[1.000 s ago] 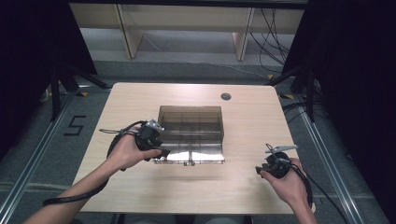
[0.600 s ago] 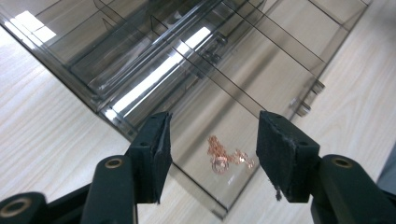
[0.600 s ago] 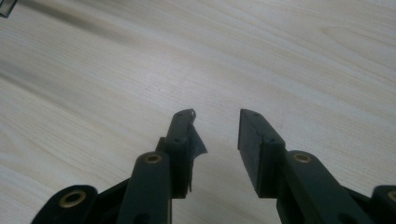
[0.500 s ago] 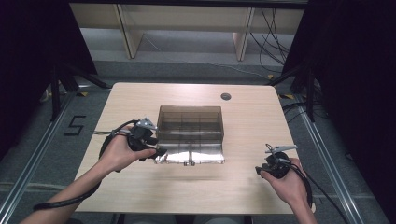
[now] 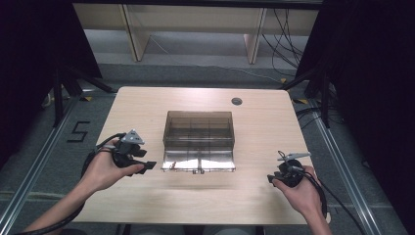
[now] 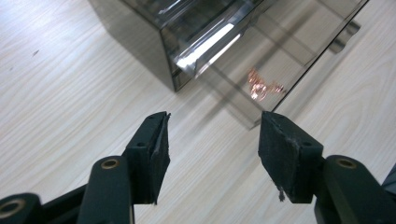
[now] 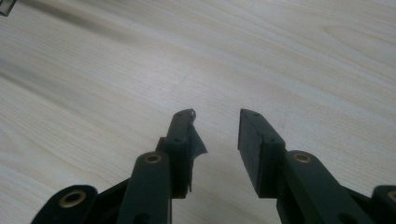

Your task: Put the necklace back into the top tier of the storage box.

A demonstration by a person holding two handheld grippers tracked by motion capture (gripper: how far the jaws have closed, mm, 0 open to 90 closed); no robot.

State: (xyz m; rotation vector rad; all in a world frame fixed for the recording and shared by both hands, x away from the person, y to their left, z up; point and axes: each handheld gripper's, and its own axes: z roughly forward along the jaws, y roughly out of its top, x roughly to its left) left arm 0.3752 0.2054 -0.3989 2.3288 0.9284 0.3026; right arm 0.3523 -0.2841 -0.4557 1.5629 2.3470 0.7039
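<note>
The pale wooden table (image 5: pixel 147 117) takes up most of the scene. At its middle stands a smoky clear plastic drawer box (image 5: pixel 198 141), its bottom drawer pulled out toward the person. The left gripper (image 5: pixel 147 165), held in the person's left hand (image 5: pixel 105 171), sits just to the left of that open drawer's front corner and points at it. In the left gripper view its two black jaws stand wide apart with nothing between them, only bare table. Straight ahead of those jaws is the corner of the box, and ahead and a little to the right, inside the drawer, lies a small tangle of coppery-pink bits (image 6: pixel 262 86); I can't tell what they are. The right gripper (image 5: pixel 271 178), in the right hand (image 5: pixel 301 193), rests well off to the right of the box, near the table's near edge. Its jaws are parted by a moderate gap, holding nothing. A small dark round grommet (image 5: pixel 237 101) sits beyond the box.
</note>
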